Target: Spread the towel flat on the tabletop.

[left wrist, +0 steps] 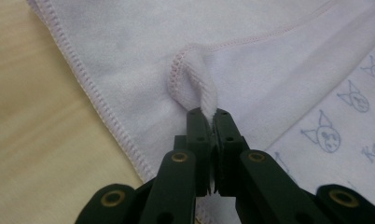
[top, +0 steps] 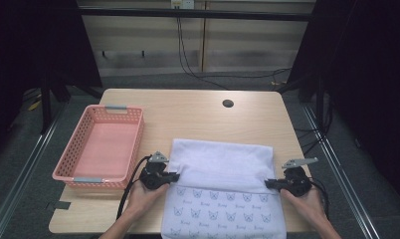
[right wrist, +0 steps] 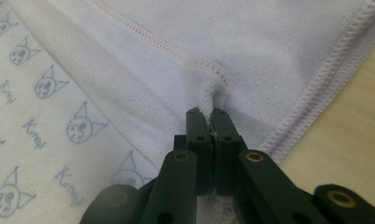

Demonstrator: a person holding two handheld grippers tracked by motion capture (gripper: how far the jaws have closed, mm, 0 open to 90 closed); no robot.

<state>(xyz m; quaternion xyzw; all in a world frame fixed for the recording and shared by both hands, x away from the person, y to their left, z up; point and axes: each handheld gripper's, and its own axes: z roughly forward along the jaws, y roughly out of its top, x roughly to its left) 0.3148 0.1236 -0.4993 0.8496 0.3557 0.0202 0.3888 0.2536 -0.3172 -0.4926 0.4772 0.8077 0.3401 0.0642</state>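
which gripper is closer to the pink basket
The left gripper, clamped on the towel's left edge right beside the pink basket; the right gripper holds the opposite edge.

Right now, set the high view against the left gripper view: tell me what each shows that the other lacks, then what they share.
High view alone: the pink basket left of the towel, the table's cable hole, both hands, and the right gripper shut on the towel's right edge.

Left gripper view alone: the pinched corner curling up between the closed jaws, and the hem stitching.

Both: the left gripper shut on the towel, its cat-face print, and the wooden table.
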